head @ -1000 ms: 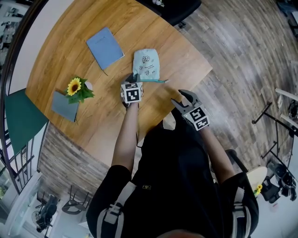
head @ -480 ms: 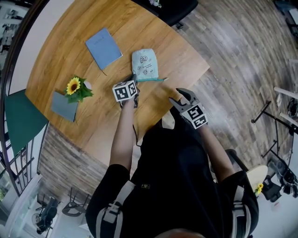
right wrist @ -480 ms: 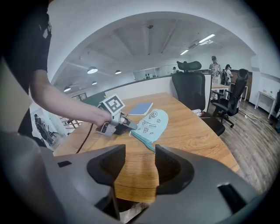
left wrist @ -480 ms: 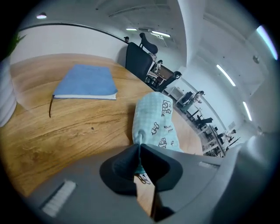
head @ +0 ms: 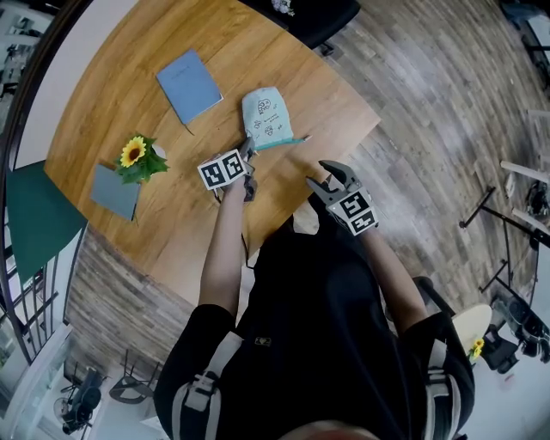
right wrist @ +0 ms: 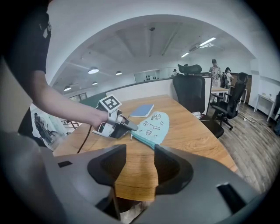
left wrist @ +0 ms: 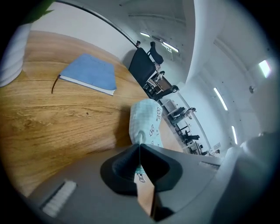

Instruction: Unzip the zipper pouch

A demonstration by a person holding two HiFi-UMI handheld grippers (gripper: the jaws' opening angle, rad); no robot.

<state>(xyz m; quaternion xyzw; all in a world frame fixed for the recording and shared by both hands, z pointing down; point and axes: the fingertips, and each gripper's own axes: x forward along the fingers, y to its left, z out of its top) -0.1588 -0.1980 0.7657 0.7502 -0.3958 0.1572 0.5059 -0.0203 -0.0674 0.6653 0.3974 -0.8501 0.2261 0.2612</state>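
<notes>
The light-teal zipper pouch [head: 266,118] with cartoon prints lies on the round wooden table [head: 172,223]. Its darker teal zipper edge faces me. My left gripper [head: 249,148] has just been closing and is now shut on the pouch's near-left corner, at the zipper end. In the left gripper view the pouch [left wrist: 146,120] runs away from the closed left gripper [left wrist: 139,148], with a teal strip and a small tag pinched between the jaws. The right gripper view shows the pouch [right wrist: 153,124] with that corner raised by the left gripper [right wrist: 131,127]. My right gripper [head: 325,176] hovers over the table's near edge. The right gripper [right wrist: 139,162] has just been closing slightly and holds nothing.
A blue notebook [head: 191,84] lies beyond the pouch to the left. A sunflower in a small vase [head: 133,155] and a grey-blue card [head: 114,193] sit at the table's left. A black office chair [head: 301,13] stands at the far side. The table edge runs just under my right gripper.
The left gripper has closed on the pouch corner, rolled so that its marker cube tilts left, and drawn slightly up and left. The right gripper has stayed in place.
</notes>
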